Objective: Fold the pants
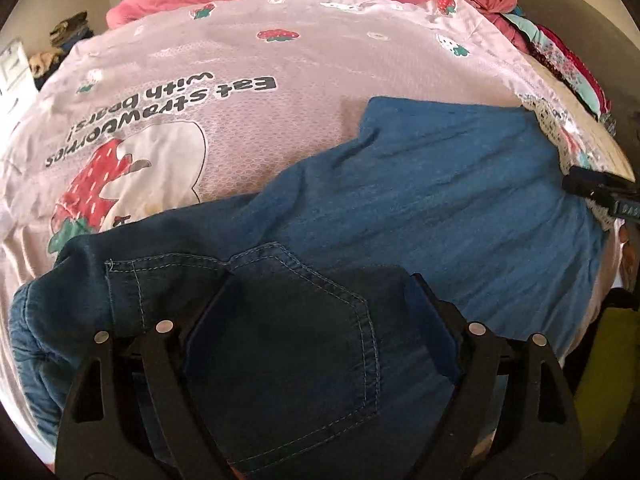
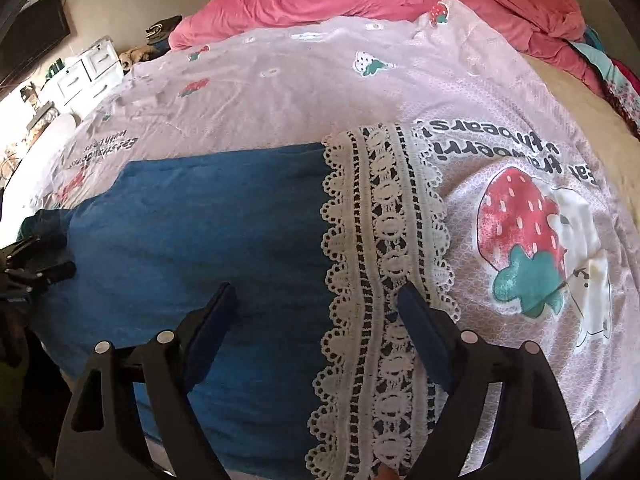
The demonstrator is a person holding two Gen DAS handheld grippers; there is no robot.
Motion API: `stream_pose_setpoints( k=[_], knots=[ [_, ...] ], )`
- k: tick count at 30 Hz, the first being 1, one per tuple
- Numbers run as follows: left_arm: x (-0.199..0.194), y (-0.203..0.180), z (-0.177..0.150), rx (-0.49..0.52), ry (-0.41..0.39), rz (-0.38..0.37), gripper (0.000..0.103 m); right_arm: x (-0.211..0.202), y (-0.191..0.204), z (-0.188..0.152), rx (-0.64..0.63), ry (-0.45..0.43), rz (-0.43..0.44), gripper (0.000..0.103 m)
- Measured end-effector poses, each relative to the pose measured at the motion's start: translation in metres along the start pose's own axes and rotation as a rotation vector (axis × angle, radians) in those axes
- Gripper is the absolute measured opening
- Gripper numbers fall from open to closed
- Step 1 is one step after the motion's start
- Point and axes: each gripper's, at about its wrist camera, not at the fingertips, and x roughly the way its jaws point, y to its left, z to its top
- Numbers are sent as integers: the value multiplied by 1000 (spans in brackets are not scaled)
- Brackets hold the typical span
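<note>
A bedroom is shown, with the work done on a bed covered by a pale pink strawberry-print sheet [image 2: 280,92]; a rumpled pink duvet [image 2: 360,4] is bunched up at 12 o'clock.

The pants [image 2: 200,216] are spread flat across the near part of the sheet, probably so an even fold can be made. They're soft blue denim, lightly creased, with a stitched back pocket [image 1: 288,340] at 6 o'clock in the left view and a white crochet lace cuff [image 2: 384,240] at the leg end.

The left gripper [image 1: 320,280] is held over the pocket, fingers apart, nothing clamped. The right gripper [image 2: 316,296] is poised over the lace edge, fingers also spread wide, likely lined up for a pinch.
</note>
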Motion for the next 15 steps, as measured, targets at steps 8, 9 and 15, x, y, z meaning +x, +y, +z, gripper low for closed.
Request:
stream_pose_setpoints(
  k=[8, 9, 15],
  knots=[
    [-34, -13, -1, -13, -68, -33, 81, -62, -30, -28, 234, -144, 131, 90],
    [-39, -17, 0, -4, -80, -40, 81, -68, -33, -32, 251, -147, 135, 90],
    [-55, -47, 9, 61, -130, -86, 87, -87, -33, -54, 245, -150, 106, 90]
  ],
)
